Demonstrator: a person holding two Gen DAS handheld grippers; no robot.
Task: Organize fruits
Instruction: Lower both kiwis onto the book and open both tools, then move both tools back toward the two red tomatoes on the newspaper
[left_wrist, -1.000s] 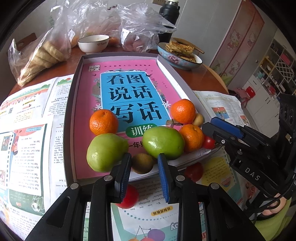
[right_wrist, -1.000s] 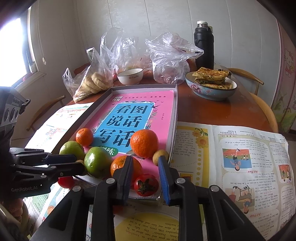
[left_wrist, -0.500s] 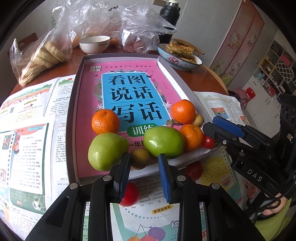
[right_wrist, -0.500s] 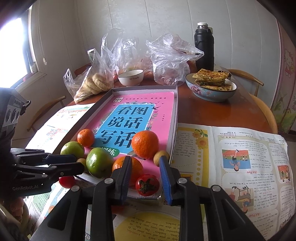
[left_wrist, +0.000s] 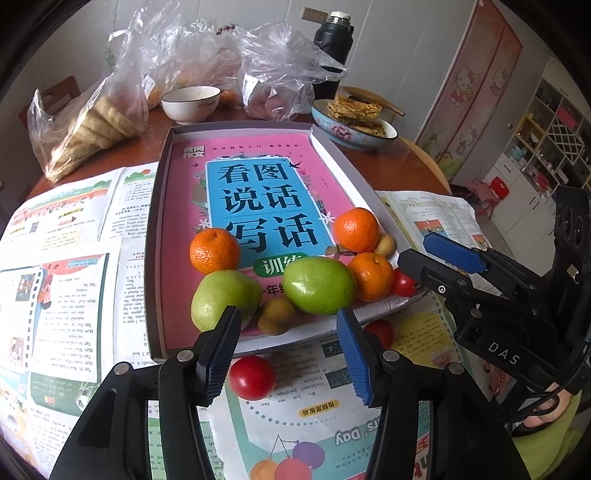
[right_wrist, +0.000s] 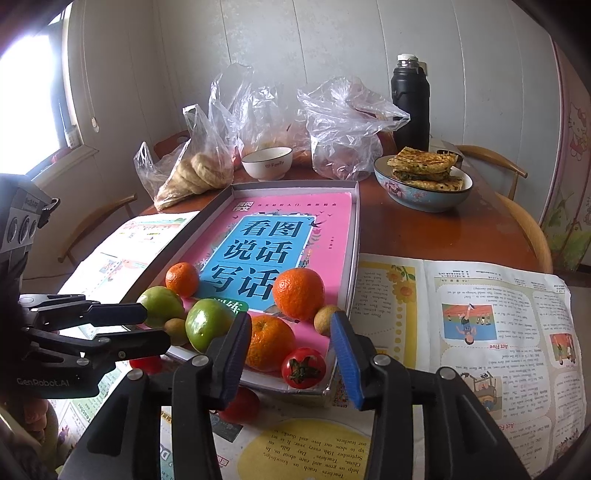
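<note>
Fruit's mostly bunched at the near end of the grey tray (left_wrist: 162, 236): three tangerines (left_wrist: 214, 250), two green pears (left_wrist: 318, 285), a kiwi (left_wrist: 275, 316). One cherry tomato (left_wrist: 252, 377) sits loose on the bench just short of the tray. I'd say I'm lining up that pick. Left tongs (left_wrist: 288, 354) are opening with nothing gripped; right tongs (right_wrist: 291, 354) are opening too, over the tray's tomato (right_wrist: 303, 367). A second ago both were nearly shut. Next I drop lower and close gently.
</note>
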